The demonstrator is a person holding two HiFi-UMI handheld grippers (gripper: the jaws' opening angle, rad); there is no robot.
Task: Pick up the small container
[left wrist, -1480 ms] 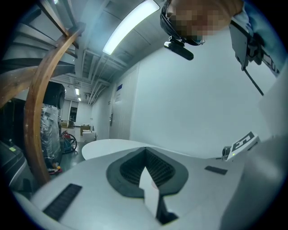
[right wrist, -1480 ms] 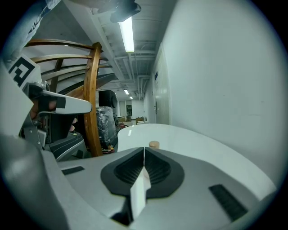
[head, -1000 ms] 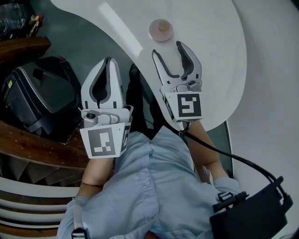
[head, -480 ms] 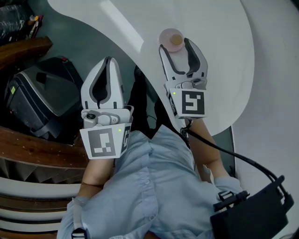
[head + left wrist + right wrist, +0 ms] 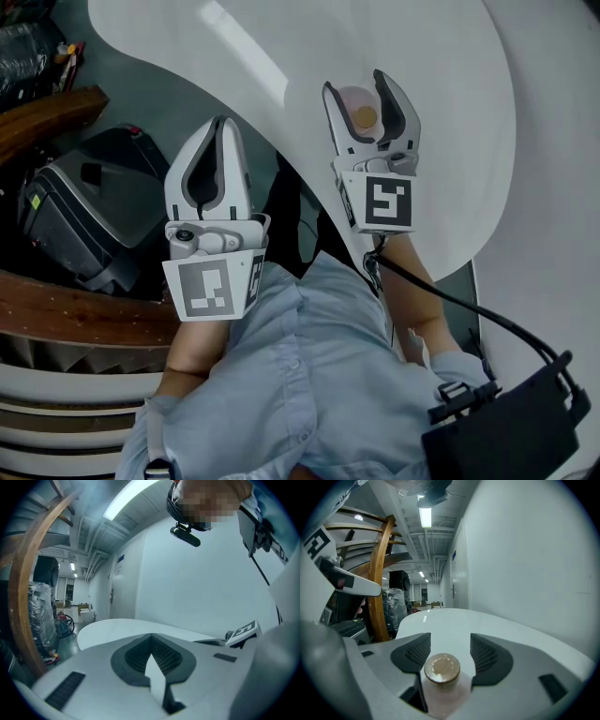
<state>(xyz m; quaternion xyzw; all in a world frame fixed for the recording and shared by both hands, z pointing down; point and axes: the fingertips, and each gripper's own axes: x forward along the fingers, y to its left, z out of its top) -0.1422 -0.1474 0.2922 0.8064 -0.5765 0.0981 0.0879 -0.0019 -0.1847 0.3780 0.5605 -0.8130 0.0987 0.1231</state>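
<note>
right gripper (image 5: 355,86): jaws spread apart, one on each side of the small container, not pressed onto it, with a gap showing at one pad
small container (image 5: 360,111): pale pink and round with a tan lid, standing upright on the table between the right gripper's jaws
left gripper (image 5: 217,122): jaws closed together with nothing in them, held off the table's edge, over the floor
table (image 5: 450,112): white and glossy with a curved edge; a ceiling light reflects in it as a bright streak
floor (image 5: 169,89): grey-green, with a black case (image 5: 84,202) beside curved wooden rails (image 5: 56,300)
room: a white wall (image 5: 525,559) close by the table, and a corridor with strip lights (image 5: 425,515) beyond
</note>
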